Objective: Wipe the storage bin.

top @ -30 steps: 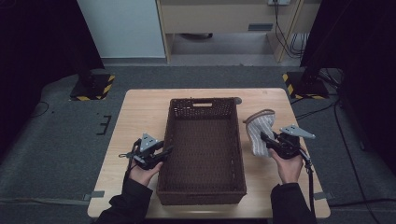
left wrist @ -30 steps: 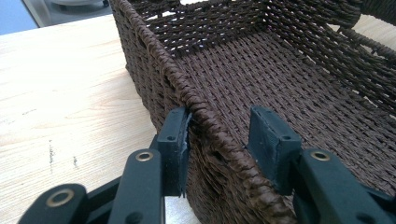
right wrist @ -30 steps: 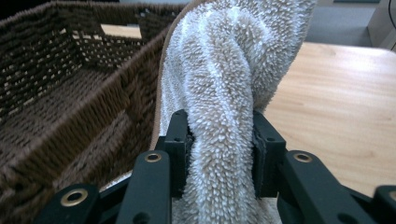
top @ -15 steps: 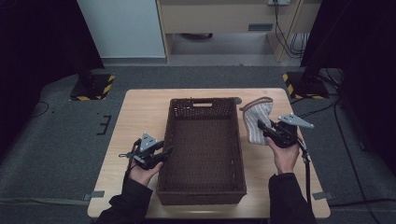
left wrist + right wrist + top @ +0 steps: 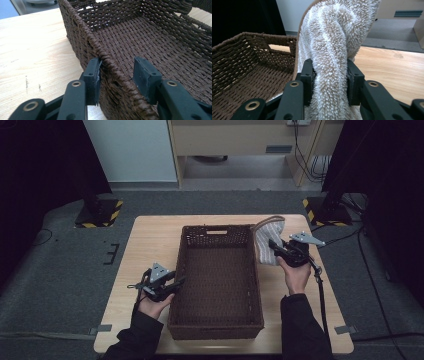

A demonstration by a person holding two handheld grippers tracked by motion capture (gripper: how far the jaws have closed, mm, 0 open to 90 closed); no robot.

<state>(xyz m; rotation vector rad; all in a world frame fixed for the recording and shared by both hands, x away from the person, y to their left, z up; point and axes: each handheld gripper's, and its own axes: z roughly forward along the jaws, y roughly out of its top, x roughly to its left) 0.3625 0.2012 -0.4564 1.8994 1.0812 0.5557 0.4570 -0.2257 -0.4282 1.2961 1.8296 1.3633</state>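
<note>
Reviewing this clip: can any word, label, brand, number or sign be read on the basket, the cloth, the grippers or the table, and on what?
None: no readable text on the basket, the cloth, the table, the left gripper or the right gripper.

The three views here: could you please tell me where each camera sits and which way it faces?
High view: above the person's side, looking down at table, basket, forearms.
Left gripper view: on the left gripper, jaws straddling the basket's rim.
Right gripper view: on the right gripper, clamping the fluffy towel.
All share the basket.
</note>
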